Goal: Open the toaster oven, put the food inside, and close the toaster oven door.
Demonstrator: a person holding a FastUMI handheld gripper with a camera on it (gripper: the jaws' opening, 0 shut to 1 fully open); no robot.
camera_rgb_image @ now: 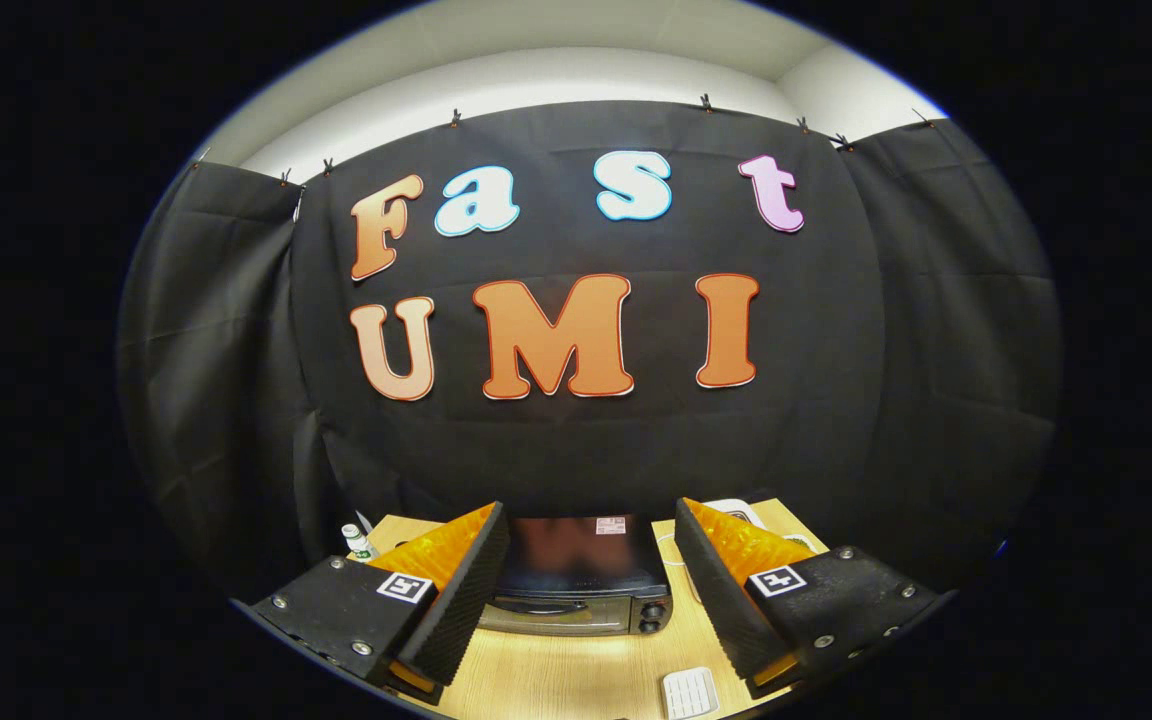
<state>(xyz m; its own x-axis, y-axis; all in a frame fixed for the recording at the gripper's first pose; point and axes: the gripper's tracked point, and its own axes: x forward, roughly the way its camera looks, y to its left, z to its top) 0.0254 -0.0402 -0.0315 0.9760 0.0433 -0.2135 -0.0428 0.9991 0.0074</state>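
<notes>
Right now my gripper (pixel 584 590) is held high above a light wooden tabletop (pixel 586 675), looking forward and slightly down. Its two fingers (pixel 461 590) spread wide apart, released, with nothing between them. Each finger has a black ribbed pad on its inner face, an orange side panel, and a black base carrying a small square black-and-white marker.

Ahead of the fingers, framed in the gap between them, sits the toaster oven (pixel 581 585). It is a dark, boxy appliance resting on the tabletop, and I see it from above and in front. Its flat black top carries a small pale sticker near the back. Its front door is closed, with a handle bar running across the upper part of the door. Two round black knobs are stacked at the right end of the front panel. The oven stands apart from my fingers, not touching either one.

Closer to me than the oven, near the right finger, a small white ridged object (pixel 689 692) lies flat on the tabletop. I cannot tell what it is. Beyond the left finger, at the far left corner of the tabletop, stands a small white bottle (pixel 357 541). Beyond the right finger, a white rounded object (pixel 736 512) shows partly, with a thin white cord trailing from it across the tabletop.
</notes>
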